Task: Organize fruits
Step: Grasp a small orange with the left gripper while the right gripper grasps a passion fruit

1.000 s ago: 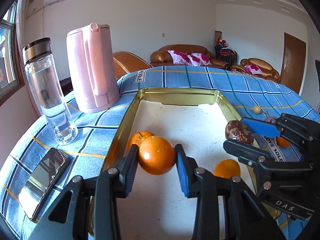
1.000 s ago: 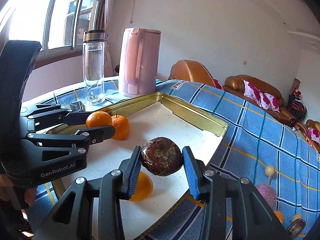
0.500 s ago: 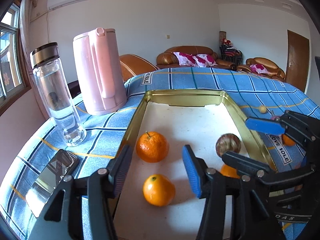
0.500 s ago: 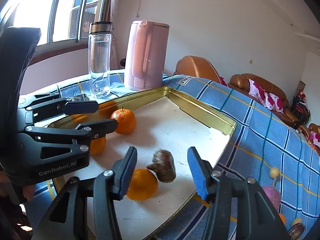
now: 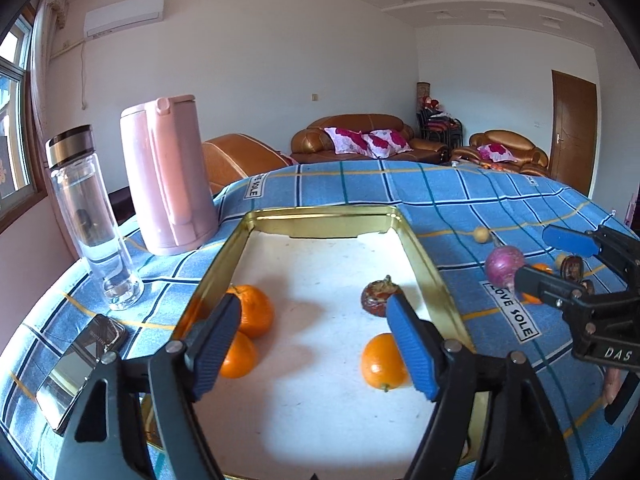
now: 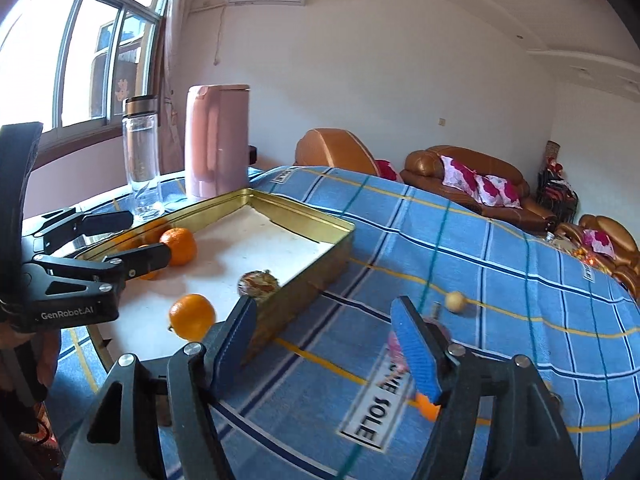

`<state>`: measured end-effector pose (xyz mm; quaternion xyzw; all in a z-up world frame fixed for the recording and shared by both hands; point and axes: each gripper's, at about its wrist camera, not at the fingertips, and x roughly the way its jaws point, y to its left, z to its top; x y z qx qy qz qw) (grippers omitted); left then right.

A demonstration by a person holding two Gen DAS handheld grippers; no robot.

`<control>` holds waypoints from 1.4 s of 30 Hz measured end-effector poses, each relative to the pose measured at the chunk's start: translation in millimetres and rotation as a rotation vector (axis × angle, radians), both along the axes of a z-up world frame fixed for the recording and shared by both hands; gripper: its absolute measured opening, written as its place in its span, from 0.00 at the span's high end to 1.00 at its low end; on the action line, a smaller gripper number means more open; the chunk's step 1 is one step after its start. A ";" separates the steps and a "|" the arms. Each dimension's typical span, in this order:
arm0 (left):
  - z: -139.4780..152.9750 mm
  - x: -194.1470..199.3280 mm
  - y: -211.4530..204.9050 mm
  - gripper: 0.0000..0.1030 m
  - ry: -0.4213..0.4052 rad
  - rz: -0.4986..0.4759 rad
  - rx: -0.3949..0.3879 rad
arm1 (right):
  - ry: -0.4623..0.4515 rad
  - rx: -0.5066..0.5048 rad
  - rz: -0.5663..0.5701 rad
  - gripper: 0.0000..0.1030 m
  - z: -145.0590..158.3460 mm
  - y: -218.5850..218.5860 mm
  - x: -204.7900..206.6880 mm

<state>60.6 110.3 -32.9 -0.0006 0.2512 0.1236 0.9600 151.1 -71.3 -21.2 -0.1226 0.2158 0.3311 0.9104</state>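
Note:
A gold tray point(image 5: 424, 264) with a white floor holds three oranges point(image 5: 252, 312) point(image 5: 238, 356) point(image 5: 382, 362) and a dark brown fruit point(image 5: 378, 298). My left gripper point(image 5: 312, 344) hangs over the tray's near end, its jaws opening, with nothing between them. My right gripper point(image 6: 326, 344) is over the blue checked cloth just right of the tray point(image 6: 304, 280), jaws also opening and empty. A purple fruit point(image 5: 505, 266), a small yellowish ball point(image 6: 456, 301) and a small orange point(image 6: 426, 410) lie on the cloth near the right gripper point(image 5: 552, 260).
A pink kettle point(image 5: 168, 176) and a glass bottle point(image 5: 92, 220) stand left of the tray, with a phone point(image 5: 80, 364) lying flat nearer me. Brown sofas point(image 5: 360, 140) sit beyond the table's far edge. A dark fruit point(image 5: 572, 268) lies at the cloth's right side.
Both grippers opened and let go: the orange and the dark brown fruit now lie in the tray. Both drew back, and the right one swung right, off the tray and over the cloth.

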 end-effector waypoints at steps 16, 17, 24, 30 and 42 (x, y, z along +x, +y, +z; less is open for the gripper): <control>10.7 26.0 -112.3 0.13 -0.001 -0.226 0.106 | 0.126 -0.031 -0.302 0.30 -15.6 -125.3 29.2; 9.9 29.9 -118.1 0.13 0.005 -0.242 0.108 | 0.140 -0.028 -0.300 0.30 -15.9 -128.2 30.6; 1.9 54.7 -153.6 0.13 0.060 -0.308 0.126 | 0.227 -0.060 -0.282 0.30 -27.3 -132.5 39.7; -8.0 71.4 -170.7 0.13 0.113 -0.345 0.134 | 0.326 -0.105 -0.251 0.50 -42.2 -129.6 52.8; -28.1 100.6 -186.2 0.44 0.243 -0.428 0.056 | 0.262 -0.082 -0.281 0.59 -33.9 -136.6 44.6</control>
